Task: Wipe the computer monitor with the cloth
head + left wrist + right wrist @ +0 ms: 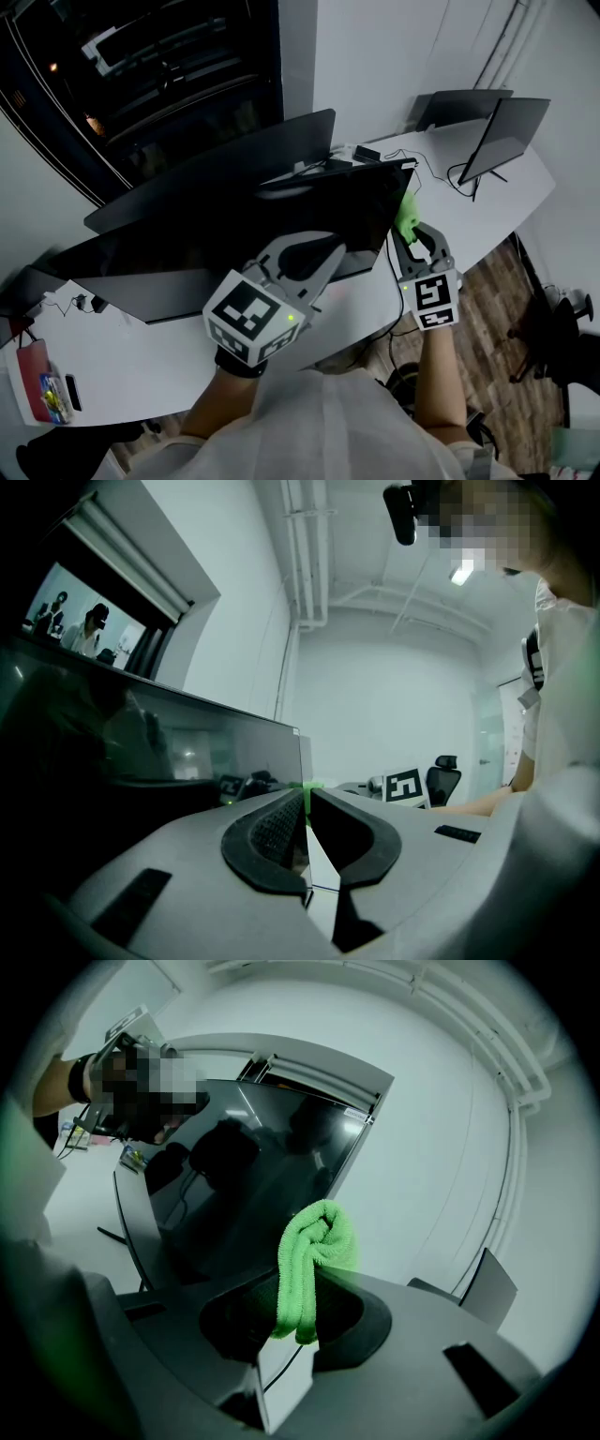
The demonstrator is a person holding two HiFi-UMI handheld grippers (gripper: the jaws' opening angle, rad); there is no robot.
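Right at the tip of the right gripper (420, 239), cloth (314, 1260) pinched tight in its jaws, monitor (234, 225) edge just beside it, left gripper (319, 255) clamped on the monitor's lower edge.

Left tongs (330, 251) cover part of monitor (234, 217) (lower edge).

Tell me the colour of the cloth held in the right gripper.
Bright green. The cloth shows best in the right gripper view, clamped between the jaws.
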